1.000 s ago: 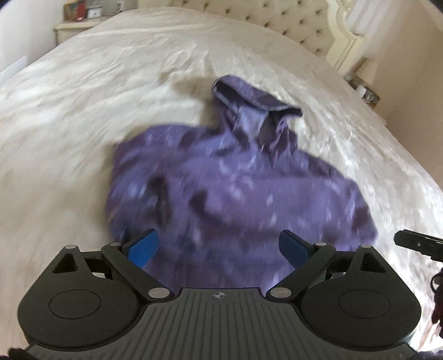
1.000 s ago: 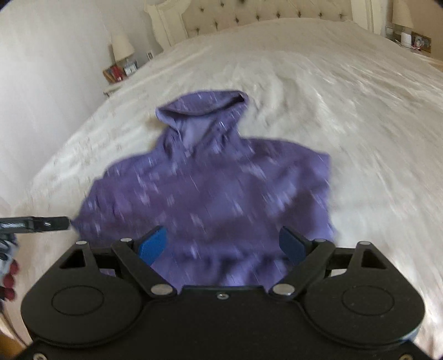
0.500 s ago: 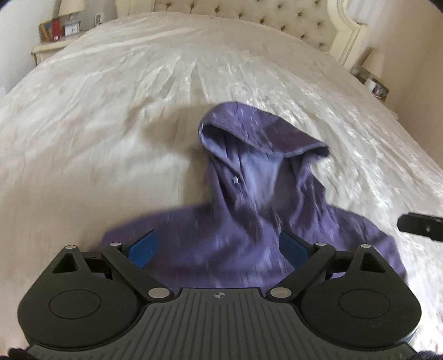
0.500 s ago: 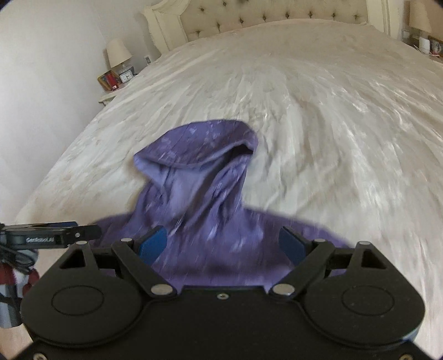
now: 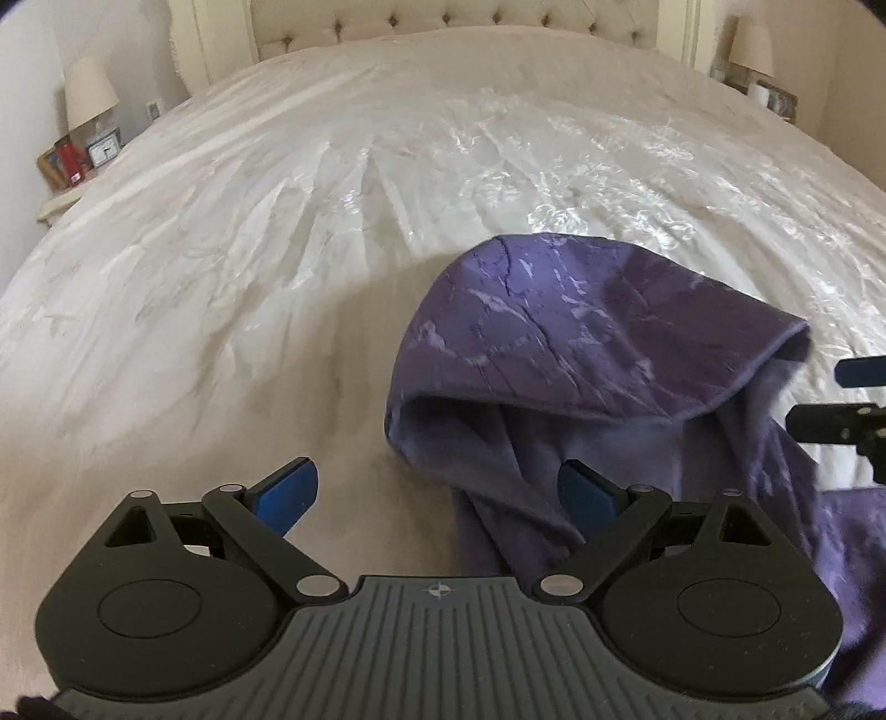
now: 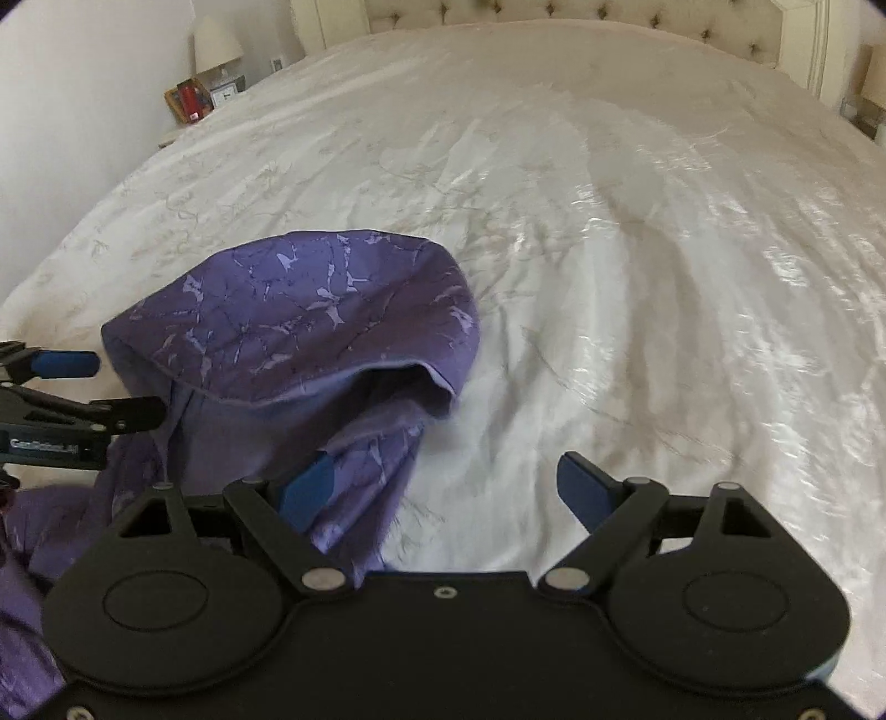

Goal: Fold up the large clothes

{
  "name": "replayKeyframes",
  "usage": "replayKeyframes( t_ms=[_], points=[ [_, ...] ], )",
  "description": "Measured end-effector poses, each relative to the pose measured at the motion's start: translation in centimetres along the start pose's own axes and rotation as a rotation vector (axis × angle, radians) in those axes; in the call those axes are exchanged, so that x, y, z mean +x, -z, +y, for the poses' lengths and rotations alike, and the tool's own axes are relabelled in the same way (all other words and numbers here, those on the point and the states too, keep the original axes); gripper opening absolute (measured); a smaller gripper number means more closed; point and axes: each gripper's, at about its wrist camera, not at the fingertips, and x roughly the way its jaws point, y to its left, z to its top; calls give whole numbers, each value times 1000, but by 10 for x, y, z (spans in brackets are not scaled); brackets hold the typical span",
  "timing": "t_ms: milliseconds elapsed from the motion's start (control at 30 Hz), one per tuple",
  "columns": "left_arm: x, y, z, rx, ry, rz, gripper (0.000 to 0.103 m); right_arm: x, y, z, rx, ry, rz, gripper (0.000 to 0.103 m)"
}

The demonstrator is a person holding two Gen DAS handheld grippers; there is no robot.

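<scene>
Hoodie (image 5: 581, 332): purple, pale marbled print; lies on the bed, hood raised and gaping toward the grippers, body trailing to the near edge.
Bed (image 5: 332, 221): cream satin cover, creased; tufted headboard (image 5: 443, 22) at far end.
Left gripper (image 5: 437, 493): jaws wide, nothing between the pads; left of the hood, right finger over the fabric.
Right gripper (image 6: 451, 487): jaws wide, holding nothing; right of the hood, left finger over the fabric.
Bedside: lamp (image 5: 88, 91), small clock (image 5: 104, 150).
</scene>
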Motion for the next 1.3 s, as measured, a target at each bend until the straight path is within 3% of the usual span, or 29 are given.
replayKeyframes(
  t_ms=[200, 267, 333, 467, 567, 667, 833, 933, 1000, 1067, 1133, 1167, 1233, 1300],
  points=[
    [14, -10, 12, -21, 2, -20, 94, 11, -10, 10, 22, -65, -24, 88],
    [15, -12, 21, -24, -41, -49, 94, 12, -13, 15, -14, -74, -33, 88],
    [18, -12, 43, -93, -98, -55, 94, 12, -17, 15, -63, -48, -54, 88],
    [28, 3, 84, -246, -61, 13, 96, 24, -15, -5, -77, 90, -26, 88],
    [32, 15, 82, -188, -66, 31, 97, 41, -6, -32, -39, 122, 54, 89],
    [32, 17, 71, -106, -64, 44, 95, 39, 0, -41, -31, 80, 55, 90],
    [-9, 18, 78, -23, 73, 24, 94, 2, -2, -55, -21, -80, 11, 90],
    [-40, 18, 83, 33, 127, 17, 94, -21, -1, -62, -44, -130, 4, 90],
    [-62, 11, 86, -2, 158, -21, 94, -40, -4, -62, -49, -149, -47, 90],
    [-71, -2, 86, -86, 213, -79, 94, -52, -14, -55, -29, -198, -122, 86],
    [-68, -20, 79, -169, 261, -117, 95, -50, -30, -43, -18, -239, -160, 63],
    [-61, -29, 75, -189, 268, -128, 95, -45, -37, -35, -25, -249, -162, 58],
    [-43, -44, 62, -200, 219, -147, 95, -26, -51, -14, -61, -262, -151, 40],
    [-20, -56, 49, -210, 151, -138, 95, -6, -59, 6, -102, -243, -132, 40]
  ],
)
